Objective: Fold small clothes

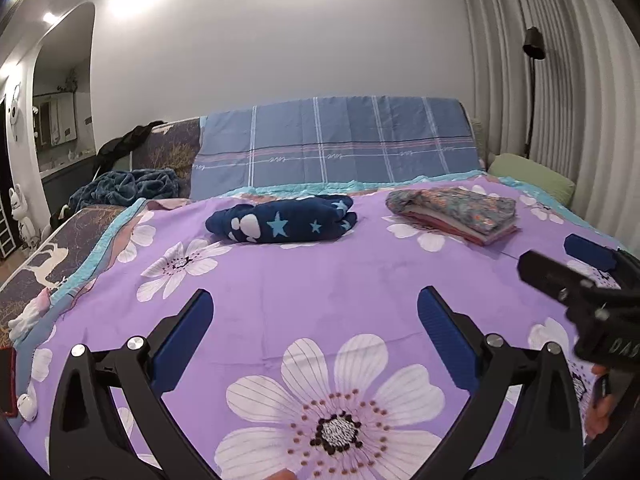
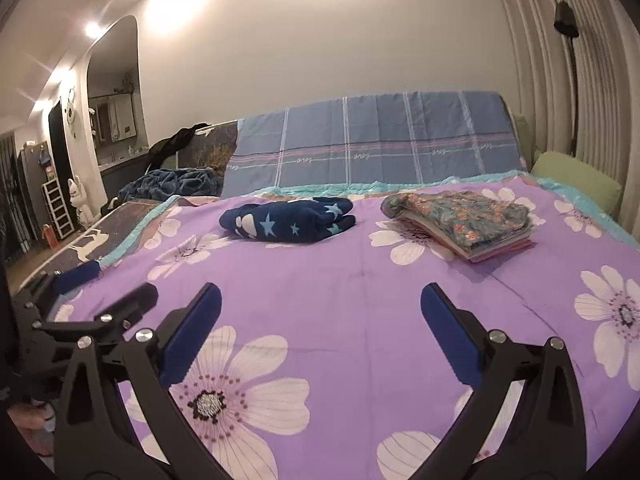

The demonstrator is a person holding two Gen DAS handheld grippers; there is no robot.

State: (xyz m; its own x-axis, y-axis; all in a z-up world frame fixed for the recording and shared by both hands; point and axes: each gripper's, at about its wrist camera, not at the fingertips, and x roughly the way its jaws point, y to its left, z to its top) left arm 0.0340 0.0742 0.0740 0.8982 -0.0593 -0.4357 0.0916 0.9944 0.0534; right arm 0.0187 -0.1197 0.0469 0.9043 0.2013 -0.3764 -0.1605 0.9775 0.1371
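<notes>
A dark blue garment with stars (image 1: pixel 282 220) lies bunched on the purple flowered bedspread (image 1: pixel 320 280), far ahead of both grippers; it also shows in the right wrist view (image 2: pixel 288 220). A stack of folded clothes with a floral piece on top (image 1: pixel 454 212) sits to its right, also in the right wrist view (image 2: pixel 460 220). My left gripper (image 1: pixel 316 300) is open and empty above the bedspread. My right gripper (image 2: pixel 320 298) is open and empty too. The right gripper shows at the right edge of the left wrist view (image 1: pixel 560 264), and the left gripper at the left edge of the right wrist view (image 2: pixel 108 284).
A blue plaid sheet (image 1: pixel 336 140) covers the headboard behind the bed. A green pillow (image 1: pixel 532 176) lies at the far right by the curtain (image 1: pixel 560 80). A crumpled blue blanket (image 1: pixel 124 188) sits at the far left. A floor lamp (image 1: pixel 534 80) stands by the curtain.
</notes>
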